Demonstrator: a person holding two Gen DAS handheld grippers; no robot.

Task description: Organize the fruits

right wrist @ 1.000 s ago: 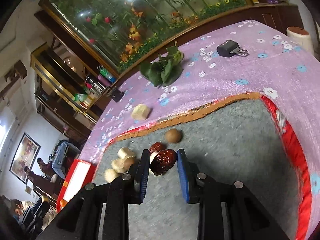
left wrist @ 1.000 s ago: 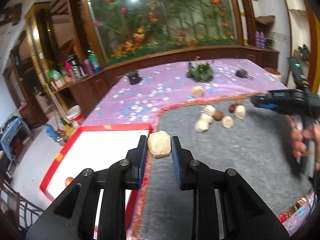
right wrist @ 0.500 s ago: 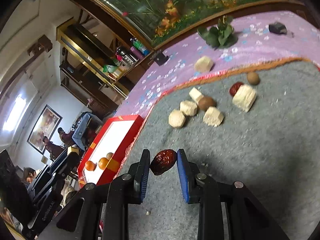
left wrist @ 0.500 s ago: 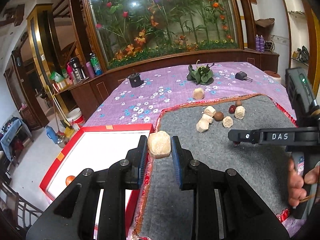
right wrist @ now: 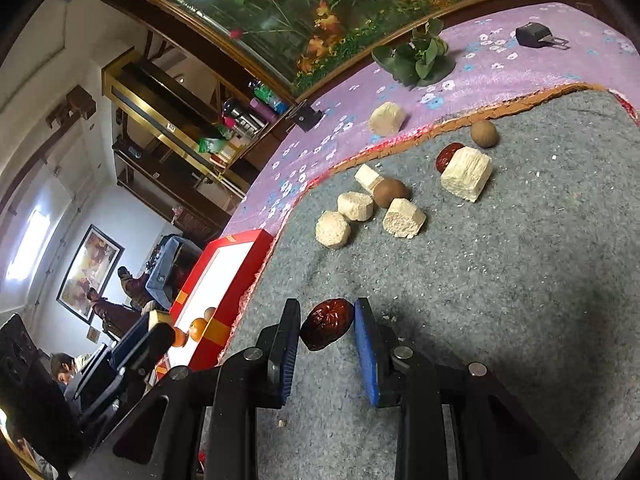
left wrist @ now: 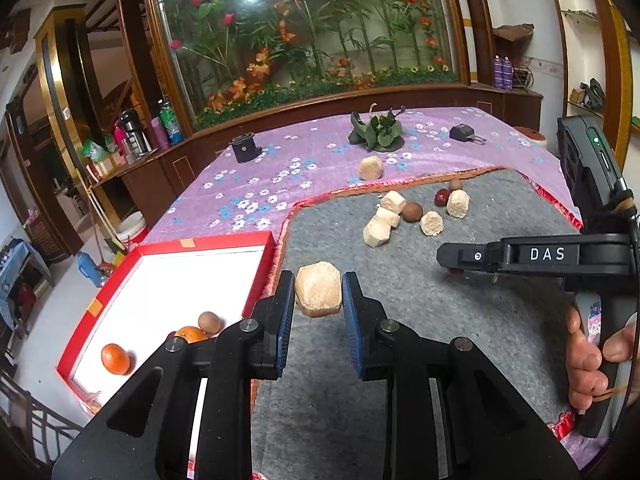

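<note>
The left hand-held gripper [left wrist: 319, 295] clamps a pale chunk [left wrist: 318, 294]; the right hand-held gripper [right wrist: 327, 325] clamps a red date [right wrist: 326, 323].

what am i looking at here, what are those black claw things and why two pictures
No robot here: a person holds two handheld grippers, each with a fisheye camera looking along its fingers. One picture comes from the left gripper, the other from the right gripper. The left one is shut on a pale beige chunk; the right one is shut on a dried red date. Both hover over a grey felt mat on a purple flowered tablecloth. More beige chunks, brown round fruits and another date lie on the mat. A red-rimmed white tray beside it holds small oranges.
</note>
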